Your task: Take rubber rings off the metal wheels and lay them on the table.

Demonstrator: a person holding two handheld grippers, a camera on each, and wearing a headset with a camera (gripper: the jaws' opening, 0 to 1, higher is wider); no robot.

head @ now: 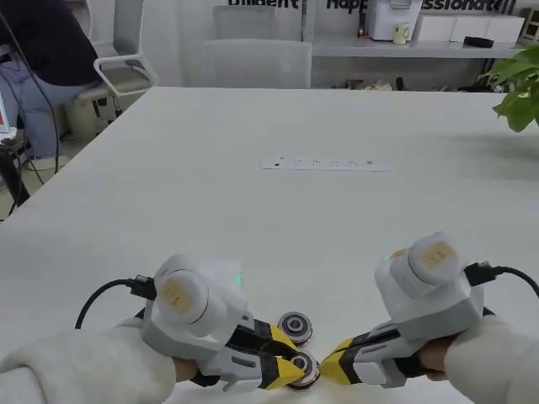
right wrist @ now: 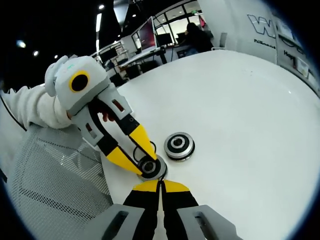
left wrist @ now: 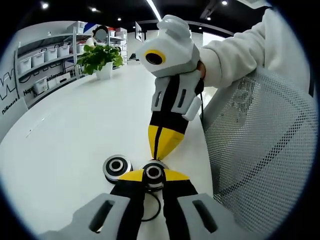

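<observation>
One wheel, half hidden, pinched in left gripper jaws; right gripper jaws closed.

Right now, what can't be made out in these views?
1. Right gripper view: whether the right gripper, jaws together, pinches the rubber on the held wheel; the tips hide the contact.
2. Left gripper view: the thin black loop is part hidden under the left gripper.
3. Head view: the held wheel is part covered by yellow jaws near the bottom edge.
</observation>
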